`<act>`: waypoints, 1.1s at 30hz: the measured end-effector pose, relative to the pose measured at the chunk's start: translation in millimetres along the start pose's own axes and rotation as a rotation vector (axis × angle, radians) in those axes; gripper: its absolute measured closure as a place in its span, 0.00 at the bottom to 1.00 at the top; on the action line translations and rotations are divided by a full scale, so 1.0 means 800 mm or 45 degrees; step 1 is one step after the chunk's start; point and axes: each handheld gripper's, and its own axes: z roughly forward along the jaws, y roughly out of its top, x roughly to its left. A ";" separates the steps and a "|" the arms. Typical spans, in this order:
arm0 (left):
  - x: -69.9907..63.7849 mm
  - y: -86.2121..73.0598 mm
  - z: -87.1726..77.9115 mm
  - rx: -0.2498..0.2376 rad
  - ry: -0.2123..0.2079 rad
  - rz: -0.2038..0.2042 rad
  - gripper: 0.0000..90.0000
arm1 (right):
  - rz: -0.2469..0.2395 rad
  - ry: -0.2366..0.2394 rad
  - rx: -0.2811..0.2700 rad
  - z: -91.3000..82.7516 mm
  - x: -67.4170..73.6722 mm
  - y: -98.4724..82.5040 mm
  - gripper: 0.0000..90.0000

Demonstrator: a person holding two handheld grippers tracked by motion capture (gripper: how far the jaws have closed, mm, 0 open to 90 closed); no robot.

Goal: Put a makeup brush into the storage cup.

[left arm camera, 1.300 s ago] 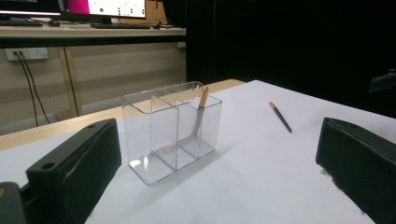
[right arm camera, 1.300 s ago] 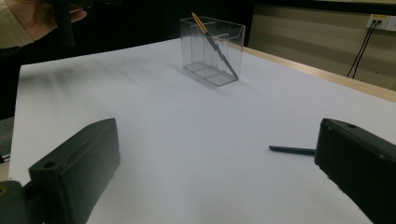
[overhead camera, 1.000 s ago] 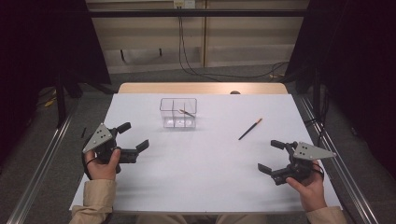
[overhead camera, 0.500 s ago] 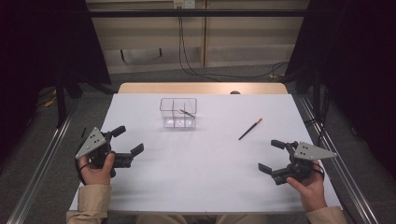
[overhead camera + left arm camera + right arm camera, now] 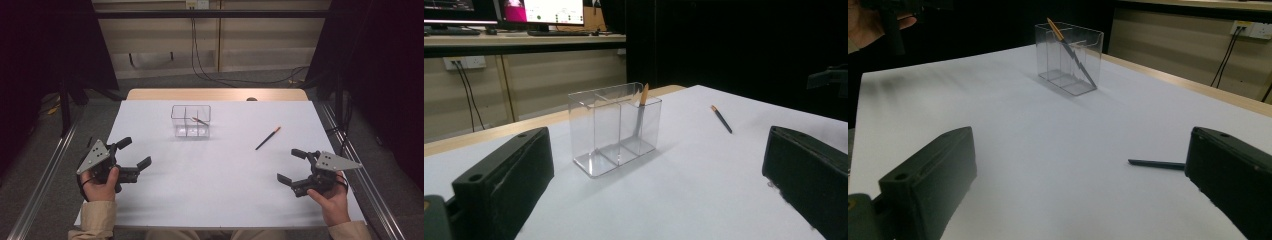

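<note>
White table [image 5: 215,195]: clear three-compartment organizer [image 5: 190,121] stands at far centre, one dark pencil [image 5: 199,120] with orange end leaning tilted in its right compartment; a second pencil [image 5: 267,138] lies flat, well apart to the right. Left gripper [image 5: 134,153] and right gripper [image 5: 291,166] both rest near the front edge with jaws spread, holding nothing. Right gripper view: own jaw hides the loose pencil's far end; no legible writing.
</note>
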 end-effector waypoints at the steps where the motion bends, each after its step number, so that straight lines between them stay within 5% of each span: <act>1: 0.000 0.000 0.000 -0.002 -0.003 -0.002 0.00 | 0.002 -0.006 -0.005 0.000 -0.001 0.000 0.00; 21: -0.006 -0.004 0.009 0.022 -0.052 0.024 0.00 | 0.020 -0.107 0.005 0.015 -0.010 0.008 0.00; 33: -0.004 -0.002 0.007 0.005 -0.052 0.027 0.00 | 0.055 -0.193 -0.012 0.030 -0.035 0.022 0.00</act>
